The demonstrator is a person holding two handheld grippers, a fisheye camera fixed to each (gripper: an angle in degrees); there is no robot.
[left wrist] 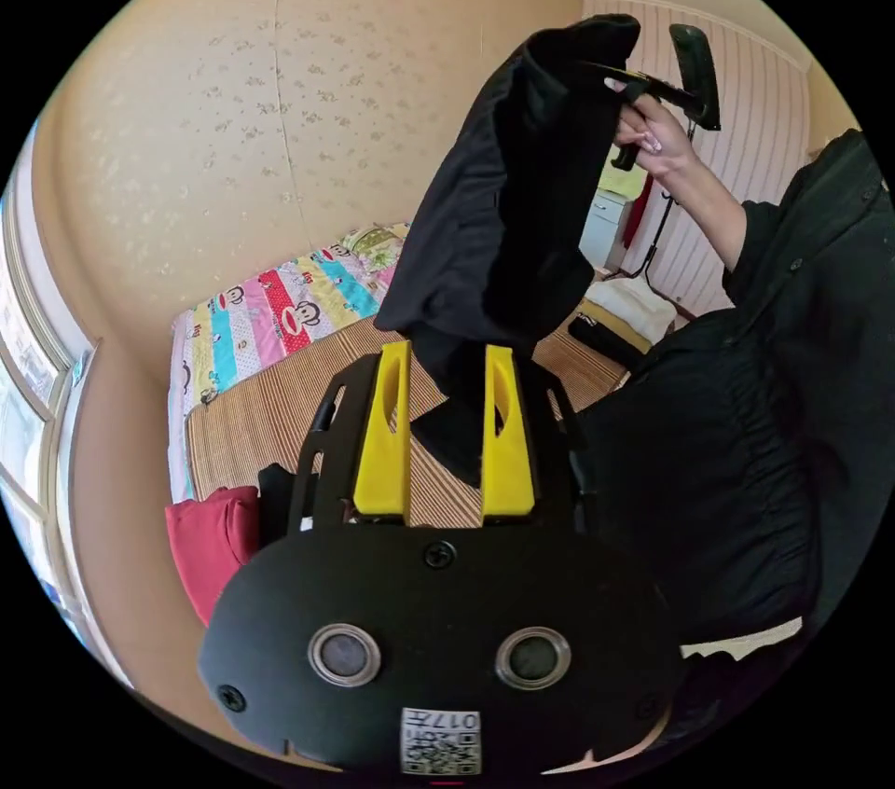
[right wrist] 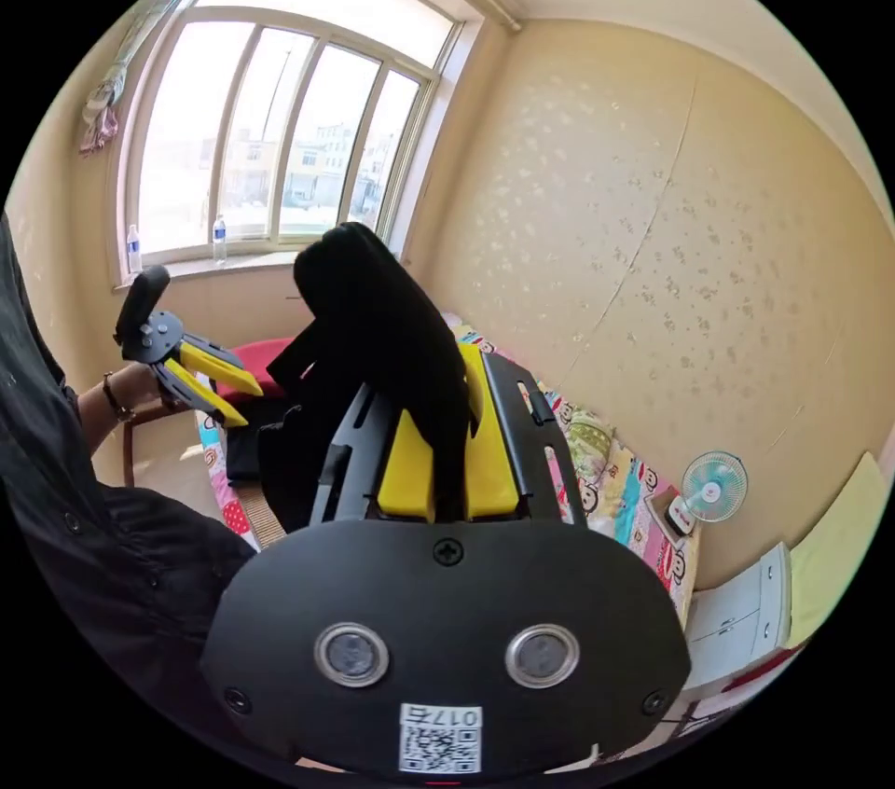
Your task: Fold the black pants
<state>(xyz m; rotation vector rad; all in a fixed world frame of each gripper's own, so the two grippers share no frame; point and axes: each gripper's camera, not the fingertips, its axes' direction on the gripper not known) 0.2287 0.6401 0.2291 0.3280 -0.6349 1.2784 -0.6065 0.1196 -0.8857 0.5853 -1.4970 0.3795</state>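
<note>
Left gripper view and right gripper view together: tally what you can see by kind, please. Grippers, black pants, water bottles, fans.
Grippers: 2, the left gripper and the right gripper
Black pants: 1
Water bottles on the windowsill: 2, and
Fan: 1
Total: 6

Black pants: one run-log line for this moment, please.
black pants lifted above bed | right gripper shut on pants | left gripper open, cloth hanging between its fingers
</note>
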